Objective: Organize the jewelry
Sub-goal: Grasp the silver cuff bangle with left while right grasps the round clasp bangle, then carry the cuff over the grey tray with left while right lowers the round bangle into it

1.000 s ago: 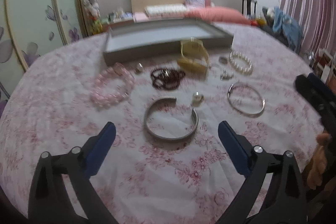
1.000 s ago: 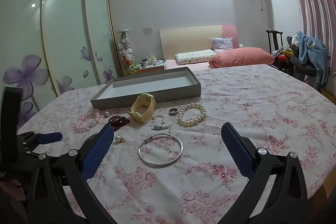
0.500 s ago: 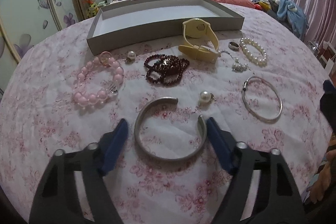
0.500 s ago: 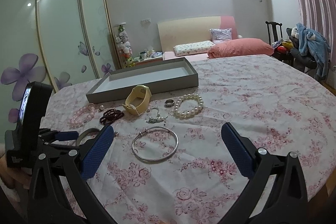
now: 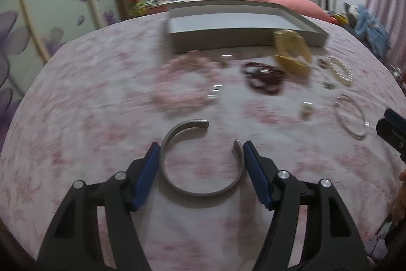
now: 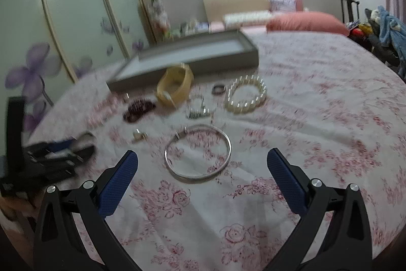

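My left gripper (image 5: 201, 144) has a silver open cuff bracelet (image 5: 200, 192) between its blue pads, which touch the cuff's two sides. Its jaws are closing. The cuff stays sharp while the flowered cloth behind it blurs. My right gripper (image 6: 202, 153) stands wide open just short of a thin silver bangle (image 6: 195, 179) lying flat on the cloth, with nothing between its fingers. A grey tray (image 5: 241, 38) sits at the far side of the table. The right wrist view shows the left gripper (image 6: 58, 156) low at its left edge.
Between the grippers and the tray lie a yellow watch (image 5: 291, 52), dark red beads (image 5: 264, 80), a blurred pink bead bracelet (image 5: 182, 98), a pearl bracelet (image 6: 261, 90), a ring (image 6: 218, 89) and small silver pieces. A bed and a chair stand beyond the table.
The left gripper went forward over the cuff and closed until its pads met the cuff's sides; the scene now slides past it. The right gripper tipped down towards the thin bangle, still open.
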Tool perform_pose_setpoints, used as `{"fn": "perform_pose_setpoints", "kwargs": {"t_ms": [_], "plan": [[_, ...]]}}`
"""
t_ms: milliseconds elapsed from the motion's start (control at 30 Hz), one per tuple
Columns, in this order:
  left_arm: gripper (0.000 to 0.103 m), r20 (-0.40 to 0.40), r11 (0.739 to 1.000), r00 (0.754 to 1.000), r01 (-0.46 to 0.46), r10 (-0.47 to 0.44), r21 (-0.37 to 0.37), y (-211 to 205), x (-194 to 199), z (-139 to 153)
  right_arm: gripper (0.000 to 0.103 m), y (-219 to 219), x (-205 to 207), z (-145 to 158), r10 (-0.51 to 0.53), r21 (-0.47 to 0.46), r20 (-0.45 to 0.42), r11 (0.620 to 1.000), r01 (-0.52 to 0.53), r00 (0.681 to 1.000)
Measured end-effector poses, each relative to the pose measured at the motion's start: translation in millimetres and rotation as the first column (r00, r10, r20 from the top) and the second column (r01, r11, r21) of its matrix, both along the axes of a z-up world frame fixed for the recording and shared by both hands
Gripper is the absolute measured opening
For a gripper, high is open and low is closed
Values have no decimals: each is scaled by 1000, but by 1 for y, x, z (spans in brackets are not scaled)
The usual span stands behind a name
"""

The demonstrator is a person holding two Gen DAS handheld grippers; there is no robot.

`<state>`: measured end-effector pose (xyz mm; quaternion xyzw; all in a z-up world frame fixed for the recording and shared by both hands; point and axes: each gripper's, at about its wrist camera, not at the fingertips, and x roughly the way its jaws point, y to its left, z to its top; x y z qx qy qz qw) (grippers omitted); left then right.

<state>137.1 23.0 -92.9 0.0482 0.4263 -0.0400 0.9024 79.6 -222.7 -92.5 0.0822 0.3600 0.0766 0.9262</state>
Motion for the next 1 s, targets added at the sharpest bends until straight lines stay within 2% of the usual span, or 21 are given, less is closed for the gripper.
{"fn": "perform_pose_setpoints", "kwargs": {"t_ms": [133, 233, 333, 433, 600, 667, 833, 1000], "plan": [[65, -3, 998, 998, -64, 64, -15, 25, 2, 1, 101, 12, 19, -13, 49, -79, -112, 995, -58, 992], [65, 3, 998, 998, -67, 67, -15, 30, 2, 1, 100, 20, 27, -16, 64, -151, -137, 985, -85, 988], [65, 10, 998, 998, -68, 68, -13, 30, 0, 0, 95, 25, 35, -15, 72, -197, -156, 975, -102, 985], [65, 14, 998, 998, -69, 69, -15, 30, -1, 1, 86, 27, 42, -11, 89, -199, -165, 972, -122, 982], [65, 16, 997, 997, -70, 70, -16, 30, -1, 1, 86, 26, 45, -10, 94, -201, -159, 972, -125, 983], [65, 17, 997, 997, -69, 70, -17, 29, 1, 0, 73, 27, 43, -9, 103, -198, -146, 971, -131, 984], [65, 18, 997, 997, -72, 72, -19, 30, 1, 1, 73, 24, 39, -9, 94, -181, -128, 977, -116, 987], [65, 23, 996, 996, -85, 86, -30, 30, 3, 1, 73, 15, 33, -7, 81, -106, -95, 990, -91, 992]]}}
